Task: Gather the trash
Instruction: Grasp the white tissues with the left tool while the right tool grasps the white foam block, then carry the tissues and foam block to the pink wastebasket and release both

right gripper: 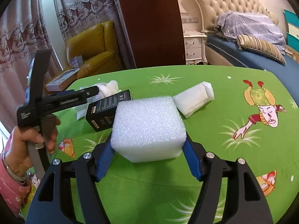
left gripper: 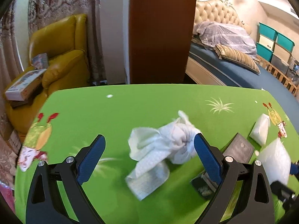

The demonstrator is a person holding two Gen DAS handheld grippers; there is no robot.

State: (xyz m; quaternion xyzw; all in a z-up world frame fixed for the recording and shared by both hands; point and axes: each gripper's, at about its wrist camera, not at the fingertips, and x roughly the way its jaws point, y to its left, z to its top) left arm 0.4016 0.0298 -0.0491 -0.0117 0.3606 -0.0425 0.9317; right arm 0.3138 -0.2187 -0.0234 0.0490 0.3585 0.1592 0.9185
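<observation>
White foam block [right gripper: 149, 127], green tablecloth [right gripper: 214, 145]

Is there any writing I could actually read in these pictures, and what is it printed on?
Black box: white print on its top and a logo on its near side, all too small and tilted to read.
Left gripper: pale lettering along its arm, blurred, unreadable.
Boxes on the yellow armchair: coloured print, too small to read.
Foam block, tissue wad and white packet: no text seen.
</observation>
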